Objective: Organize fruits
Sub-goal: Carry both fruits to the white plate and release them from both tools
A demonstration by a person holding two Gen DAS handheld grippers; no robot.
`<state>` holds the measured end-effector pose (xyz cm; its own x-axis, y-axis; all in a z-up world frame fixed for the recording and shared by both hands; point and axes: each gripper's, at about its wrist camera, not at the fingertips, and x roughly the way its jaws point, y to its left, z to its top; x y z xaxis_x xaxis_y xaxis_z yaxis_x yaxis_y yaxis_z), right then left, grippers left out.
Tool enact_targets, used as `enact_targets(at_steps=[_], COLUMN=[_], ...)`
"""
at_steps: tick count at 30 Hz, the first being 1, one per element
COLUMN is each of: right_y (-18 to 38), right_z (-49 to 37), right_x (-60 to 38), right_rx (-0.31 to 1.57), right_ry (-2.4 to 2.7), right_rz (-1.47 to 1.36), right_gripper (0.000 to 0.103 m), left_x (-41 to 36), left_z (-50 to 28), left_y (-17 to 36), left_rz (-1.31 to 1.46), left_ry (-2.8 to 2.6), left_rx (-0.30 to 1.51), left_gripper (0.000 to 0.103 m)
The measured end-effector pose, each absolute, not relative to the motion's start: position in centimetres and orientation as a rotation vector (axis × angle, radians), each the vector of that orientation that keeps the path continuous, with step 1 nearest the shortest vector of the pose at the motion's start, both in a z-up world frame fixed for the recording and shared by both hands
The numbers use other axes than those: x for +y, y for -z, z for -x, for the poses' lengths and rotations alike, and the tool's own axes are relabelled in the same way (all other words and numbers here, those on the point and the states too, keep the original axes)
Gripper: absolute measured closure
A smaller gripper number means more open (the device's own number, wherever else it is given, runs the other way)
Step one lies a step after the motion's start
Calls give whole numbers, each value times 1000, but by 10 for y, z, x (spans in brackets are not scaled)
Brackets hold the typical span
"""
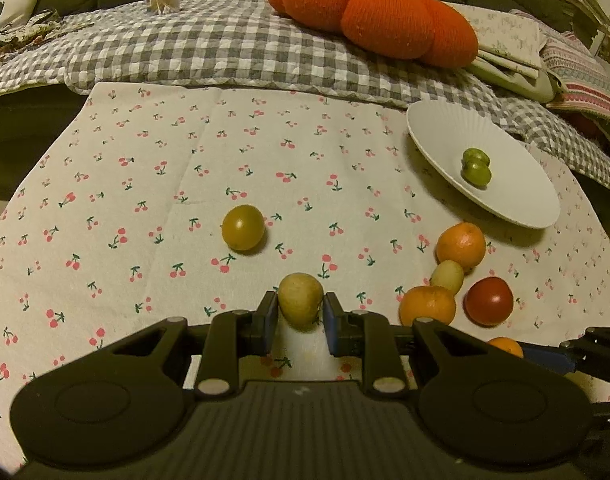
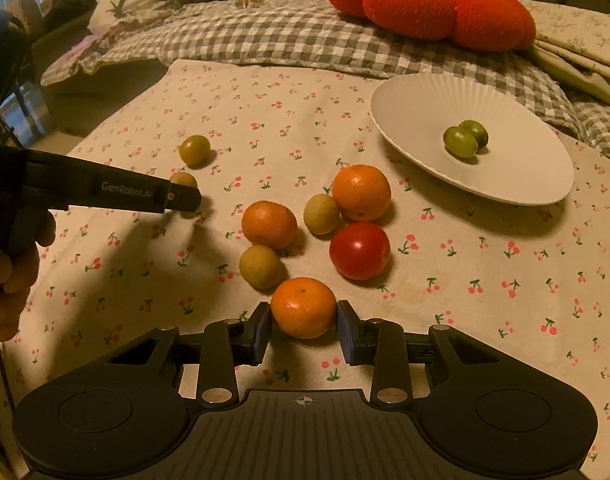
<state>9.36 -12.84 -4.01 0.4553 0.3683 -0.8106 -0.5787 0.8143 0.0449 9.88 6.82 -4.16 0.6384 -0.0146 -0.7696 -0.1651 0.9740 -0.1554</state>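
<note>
Left wrist view: the left gripper point(image 1: 299, 312) is clamped narrow on a yellow-green fruit point(image 1: 300, 300), resting on the cherry-print cloth point(image 1: 145, 184).

Right wrist view: the right gripper point(image 2: 303, 322) pinches a tangerine point(image 2: 303, 307) near the white plate point(image 2: 517, 184).

"GenRobot.AI" in pale letters along the left gripper point(image 2: 183, 196) side

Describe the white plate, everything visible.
The white plate is round and shallow with a fluted, ribbed rim, matte, ceramic-looking. It sits upright on the cherry-print cloth at the far right, near the checked blanket. Two small green fruits lie touching each other near its centre. Neither gripper touches it.
</note>
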Motion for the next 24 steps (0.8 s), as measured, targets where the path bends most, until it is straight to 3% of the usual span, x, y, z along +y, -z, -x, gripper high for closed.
enact_targets(at_steps=[24], right_y=[11], right_z=[-115], right_x=[-153], right_rx=[838], right_ry=[-515], right_rz=[206], right_gripper=[70], left_x=[37], left_z=[-125], left_y=[9], left_rz=[190], left_ry=[-29], left_rx=[801], left_gripper=[81])
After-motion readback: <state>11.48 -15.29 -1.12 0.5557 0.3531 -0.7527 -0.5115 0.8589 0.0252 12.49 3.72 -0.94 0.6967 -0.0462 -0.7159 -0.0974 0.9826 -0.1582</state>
